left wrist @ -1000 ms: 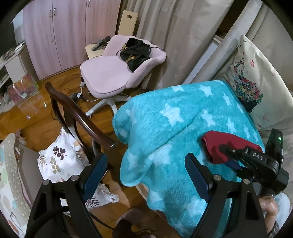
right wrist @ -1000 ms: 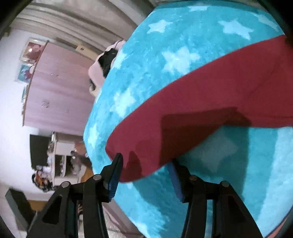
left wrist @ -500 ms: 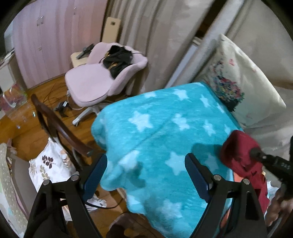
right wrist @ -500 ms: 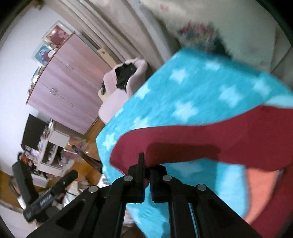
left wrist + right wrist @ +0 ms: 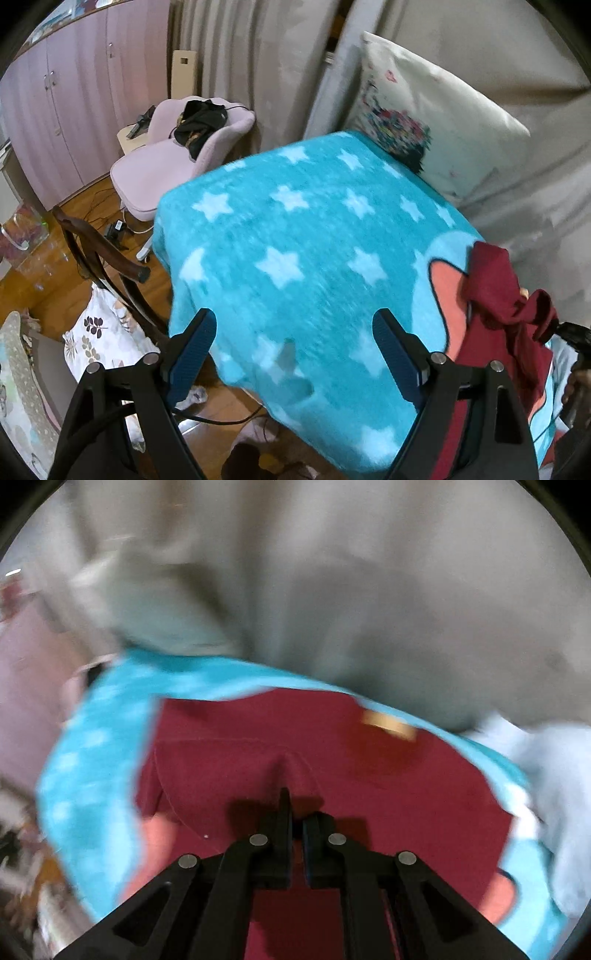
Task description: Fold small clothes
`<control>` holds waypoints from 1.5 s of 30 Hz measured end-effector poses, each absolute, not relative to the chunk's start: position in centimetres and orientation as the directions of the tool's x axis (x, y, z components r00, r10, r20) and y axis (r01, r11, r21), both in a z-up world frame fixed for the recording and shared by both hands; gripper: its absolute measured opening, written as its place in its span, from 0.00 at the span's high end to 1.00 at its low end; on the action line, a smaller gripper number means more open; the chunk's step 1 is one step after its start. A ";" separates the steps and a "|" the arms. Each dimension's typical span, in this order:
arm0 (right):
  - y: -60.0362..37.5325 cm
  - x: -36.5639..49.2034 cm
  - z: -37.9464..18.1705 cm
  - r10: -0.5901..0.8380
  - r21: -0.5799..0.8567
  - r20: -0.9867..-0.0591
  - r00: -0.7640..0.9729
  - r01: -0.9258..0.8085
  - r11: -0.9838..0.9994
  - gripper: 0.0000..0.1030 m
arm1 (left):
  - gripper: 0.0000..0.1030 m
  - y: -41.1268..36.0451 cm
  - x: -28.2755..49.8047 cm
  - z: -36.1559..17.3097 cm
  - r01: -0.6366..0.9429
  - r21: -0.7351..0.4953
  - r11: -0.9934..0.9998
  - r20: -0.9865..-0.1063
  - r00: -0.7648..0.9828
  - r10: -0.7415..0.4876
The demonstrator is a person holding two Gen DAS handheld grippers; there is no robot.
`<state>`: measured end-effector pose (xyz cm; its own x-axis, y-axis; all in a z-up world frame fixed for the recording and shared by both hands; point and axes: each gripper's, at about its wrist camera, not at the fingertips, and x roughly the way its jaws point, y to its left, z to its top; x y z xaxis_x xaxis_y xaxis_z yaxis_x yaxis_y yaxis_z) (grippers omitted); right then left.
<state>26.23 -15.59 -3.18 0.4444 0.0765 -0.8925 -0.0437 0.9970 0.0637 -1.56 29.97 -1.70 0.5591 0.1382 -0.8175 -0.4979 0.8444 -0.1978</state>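
A dark red garment (image 5: 495, 306) hangs bunched at the right edge of the turquoise star blanket (image 5: 295, 258). My right gripper (image 5: 297, 812) is shut on a fold of the red garment (image 5: 295, 746), which spreads over the blanket (image 5: 92, 738) in the blurred right wrist view. My left gripper (image 5: 295, 350) is open and empty, hovering above the near edge of the blanket, left of the garment. The right gripper's body shows at the far right of the left wrist view (image 5: 576, 332).
A white printed pillow (image 5: 424, 110) leans at the back right against grey curtains. A pink chair (image 5: 166, 162) with dark clothes stands left of the blanket. A dark wooden chair (image 5: 99, 251) with a floral cloth (image 5: 99, 339) is at lower left on the wooden floor.
My right gripper closed on the red garment, lifted it and carried it right across the blanket. The left gripper stayed open and rose over the blanket.
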 end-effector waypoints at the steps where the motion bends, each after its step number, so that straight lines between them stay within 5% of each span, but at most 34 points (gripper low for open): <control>1: -17.6 26.2 -4.1 0.065 0.085 -0.902 0.426 0.029 0.996 0.94 | 0.16 29.2 -1.8 -1.6 -0.491 -0.193 0.850 -0.816 0.561 0.139; 3: -20.1 25.3 -4.4 0.108 0.161 -0.896 0.431 0.086 0.983 0.86 | 0.16 27.8 -2.3 -1.3 -0.479 -0.181 0.859 -0.814 0.564 0.143; 6: -20.8 22.8 -3.7 0.152 0.218 -0.861 0.485 0.084 0.972 0.45 | 0.16 26.2 -3.2 -1.1 -0.474 -0.169 0.864 -0.814 0.562 0.150; 16: -20.4 18.2 -6.4 0.354 0.422 -0.816 0.456 0.053 0.905 0.45 | 0.16 24.3 -7.2 0.8 -0.518 -0.142 0.843 -0.796 0.566 0.214; 28: -20.4 12.8 -10.7 0.409 0.439 -0.857 0.313 0.030 0.898 0.45 | 0.16 23.6 -9.1 2.2 -0.521 -0.158 0.839 -0.765 0.602 0.229; 39: -22.8 4.5 -11.1 0.225 0.218 -0.926 0.303 -0.056 0.974 0.45 | 0.16 19.5 -6.6 -0.4 -0.406 -0.240 0.881 -0.792 0.607 0.064; 42: -25.3 1.6 -11.7 0.080 0.089 -0.958 0.277 0.018 0.996 0.38 | 0.16 18.0 -5.6 -1.1 -0.358 -0.289 0.888 -0.786 0.618 -0.007; 45: -28.4 -1.1 -10.9 0.085 0.117 -0.955 0.285 0.100 0.988 0.36 | 0.16 16.4 -4.3 -1.5 -0.303 -0.285 0.909 -0.783 0.621 -0.038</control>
